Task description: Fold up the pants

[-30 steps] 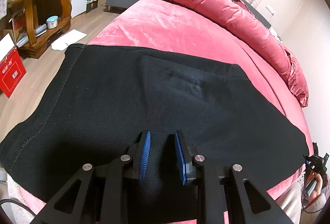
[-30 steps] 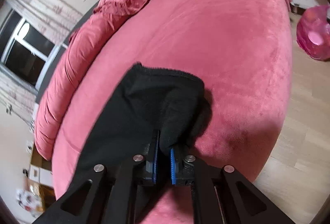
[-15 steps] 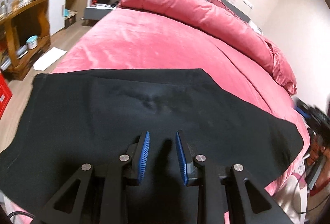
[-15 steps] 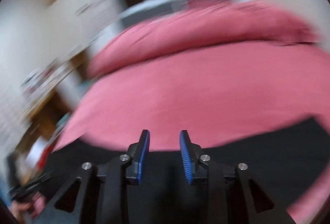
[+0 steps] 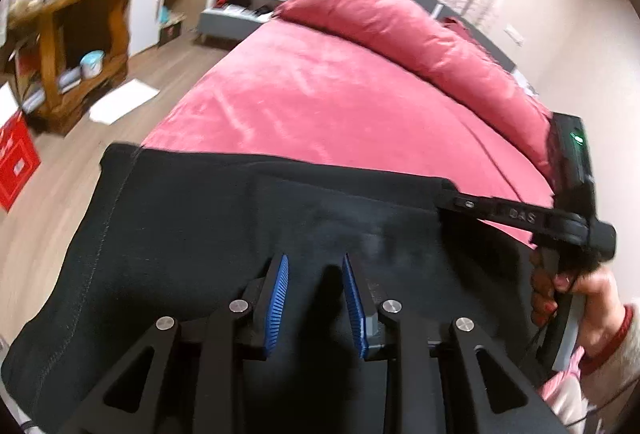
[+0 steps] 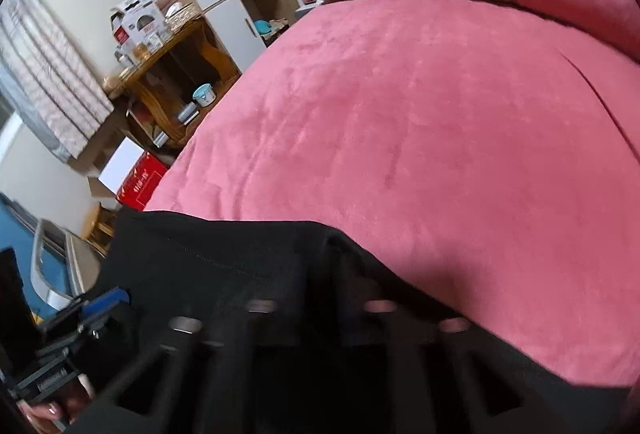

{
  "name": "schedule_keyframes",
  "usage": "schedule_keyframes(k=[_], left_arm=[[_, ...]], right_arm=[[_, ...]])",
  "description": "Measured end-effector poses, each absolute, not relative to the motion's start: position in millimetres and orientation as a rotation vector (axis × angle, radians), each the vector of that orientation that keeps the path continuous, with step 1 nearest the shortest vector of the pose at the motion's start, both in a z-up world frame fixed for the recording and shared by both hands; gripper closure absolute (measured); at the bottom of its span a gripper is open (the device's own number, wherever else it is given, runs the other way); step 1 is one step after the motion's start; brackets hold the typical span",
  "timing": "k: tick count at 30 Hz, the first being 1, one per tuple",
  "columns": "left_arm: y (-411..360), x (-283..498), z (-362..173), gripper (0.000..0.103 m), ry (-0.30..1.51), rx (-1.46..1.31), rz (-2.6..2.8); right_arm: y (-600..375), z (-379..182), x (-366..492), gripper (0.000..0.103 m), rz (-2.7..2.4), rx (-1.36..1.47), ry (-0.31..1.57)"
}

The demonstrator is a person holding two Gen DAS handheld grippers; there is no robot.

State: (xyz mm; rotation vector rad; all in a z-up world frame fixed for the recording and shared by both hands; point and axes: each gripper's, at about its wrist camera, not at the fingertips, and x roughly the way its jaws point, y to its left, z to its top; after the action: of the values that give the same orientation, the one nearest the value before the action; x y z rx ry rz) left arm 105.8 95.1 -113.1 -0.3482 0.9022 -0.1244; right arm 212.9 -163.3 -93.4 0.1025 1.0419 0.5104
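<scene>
Black pants [image 5: 192, 234] lie folded flat across the near end of a red bed [image 5: 320, 102]. My left gripper [image 5: 316, 274] hovers open over the middle of the pants, holding nothing. My right gripper comes in from the right in the left wrist view [image 5: 444, 194], its tip at the far right edge of the fabric. In the right wrist view the pants [image 6: 208, 258] fill the bottom; my right gripper's fingers are blurred against black cloth, so I cannot tell how its jaws stand. The left gripper shows at the lower left there [image 6: 100, 304].
A rolled red duvet [image 5: 420, 38] lies along the head of the bed. A wooden shelf unit [image 5: 72, 46] and a red box [image 5: 16, 166] stand on the floor to the left. White paper [image 5: 124, 100] lies on the floor.
My right gripper let go of the pant end, swung across the bed and now sits low at the pants' far edge. The left gripper stayed open over the pants.
</scene>
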Motion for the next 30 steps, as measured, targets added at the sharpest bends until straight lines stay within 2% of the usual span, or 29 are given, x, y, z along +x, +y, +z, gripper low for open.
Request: schedule_keyframes(k=[5,9,17,24,26,30], left_arm=[[99,133,-123,0.073,0.923,-0.298,-0.058],[101,145,-132,0.073,0.915,-0.282,-0.057],[115,123,-110,0.072,0.954,-0.399,-0.034],[131,135,-124,0.071,0.956,-0.372,0.053],[133,137,-127,0.071,0.945,-0.329,0.063],[130,131,-129,0.071,0.922,-0.288,0.076]], right_arm=[[-153,-97,228,0.098,0.4,0.034,1.011],[-156,-111,241,0.098,0.365,0.074,0.998],[-182,-56,189,0.096,0.407,0.124,0.805],[-161,-91,183,0.096,0.431,0.014,0.932],[-161,-108,197,0.103,0.393,0.019,0.973],[-168,-115,208,0.103,0.372,0.114,0.947]])
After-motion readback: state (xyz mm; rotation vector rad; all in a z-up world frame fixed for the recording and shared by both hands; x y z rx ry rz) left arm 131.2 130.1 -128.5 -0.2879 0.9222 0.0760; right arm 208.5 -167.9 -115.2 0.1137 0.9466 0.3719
